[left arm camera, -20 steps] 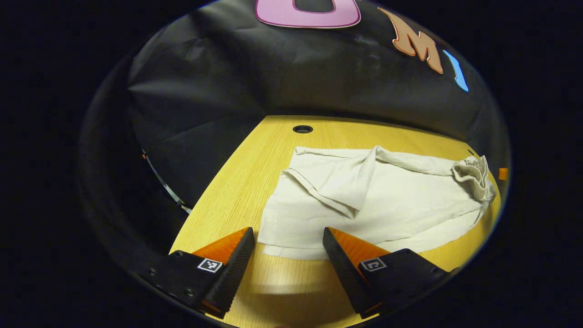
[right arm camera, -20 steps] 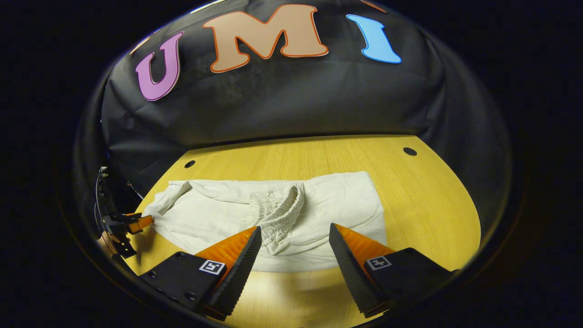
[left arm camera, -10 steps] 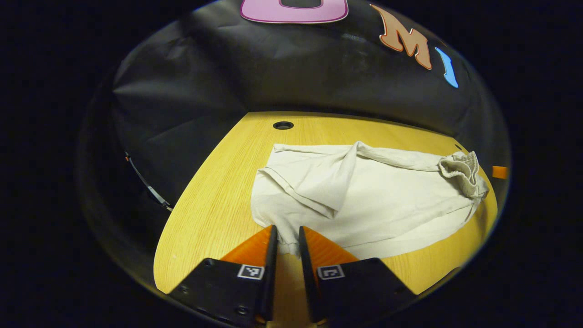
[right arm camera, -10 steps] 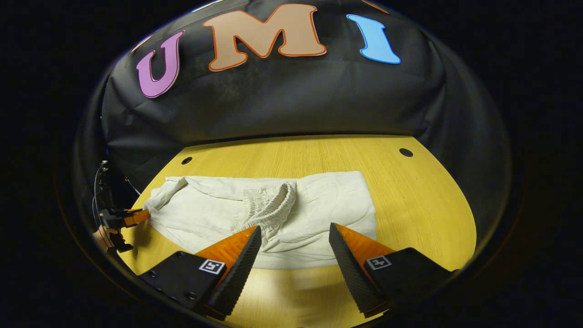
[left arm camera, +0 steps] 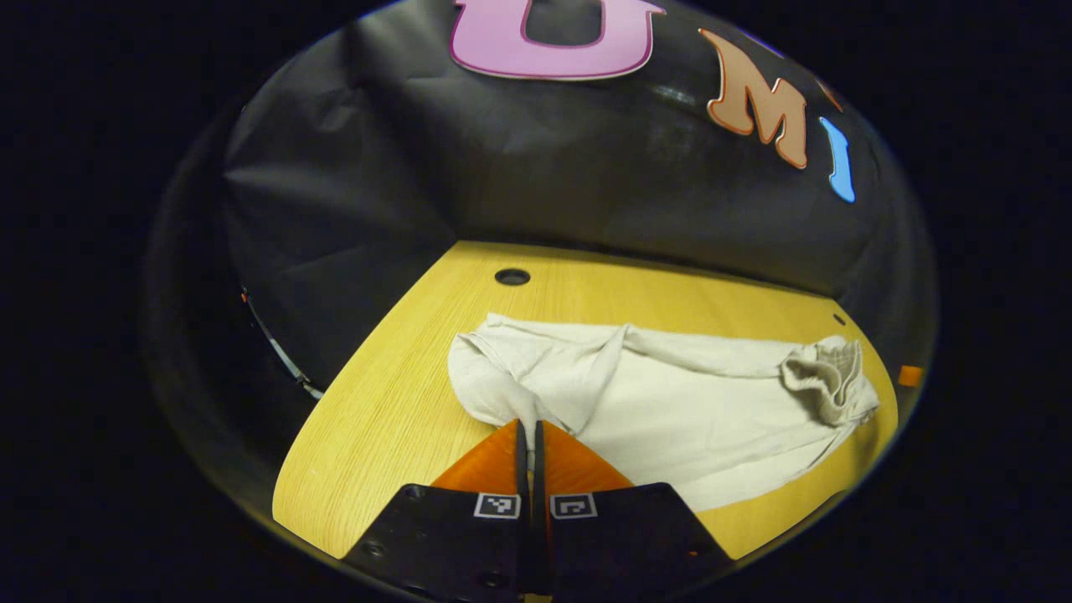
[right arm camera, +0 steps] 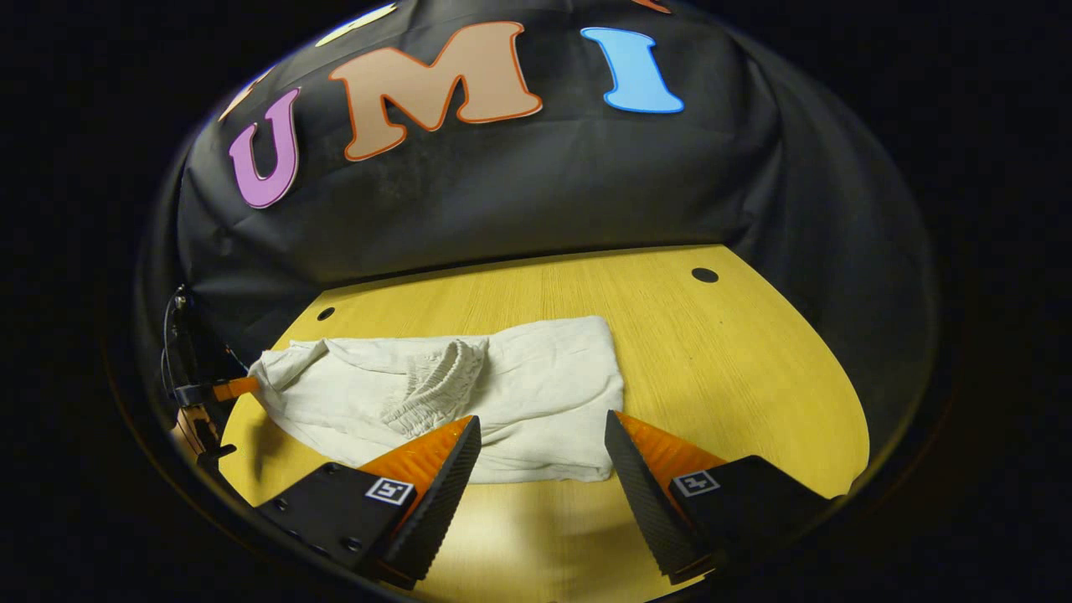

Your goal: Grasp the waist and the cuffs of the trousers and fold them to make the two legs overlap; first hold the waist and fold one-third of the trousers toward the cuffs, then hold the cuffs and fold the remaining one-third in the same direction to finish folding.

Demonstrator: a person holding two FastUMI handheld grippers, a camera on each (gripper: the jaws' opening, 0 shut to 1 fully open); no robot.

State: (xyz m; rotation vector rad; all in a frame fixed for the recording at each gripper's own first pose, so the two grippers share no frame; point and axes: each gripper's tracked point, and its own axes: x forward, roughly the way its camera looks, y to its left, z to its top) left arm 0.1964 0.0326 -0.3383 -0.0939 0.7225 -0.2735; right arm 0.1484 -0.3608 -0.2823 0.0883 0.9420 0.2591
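The left gripper (left arm camera: 528,429) is pressed together on a pinch of cloth at the cuff end of the trousers (left arm camera: 670,402), and the fabric rises in a small peak straight ahead of its tips. The right gripper (right arm camera: 540,431) is spread, its fingers just short of the near hem of the trousers (right arm camera: 469,394), touching nothing.

The step in hand looks like the last fold: cuffs carried over toward the waist. To do it well, the right gripper should close on the other cuff corner before the lift, so both corners rise level. With one corner held the cloth would twist. I cannot tell whether the pinch holds both leg layers.

Ahead and to the right of the left gripper, the elastic waistband (left arm camera: 825,377) lies bunched on top of the cloth; seen from the right gripper it sits just ahead and to the left (right arm camera: 435,381). That lump could make the fold sit uneven.

Beyond the trousers the table (right arm camera: 720,360) is bare wood with a cable hole (left arm camera: 512,276) at its far edge.
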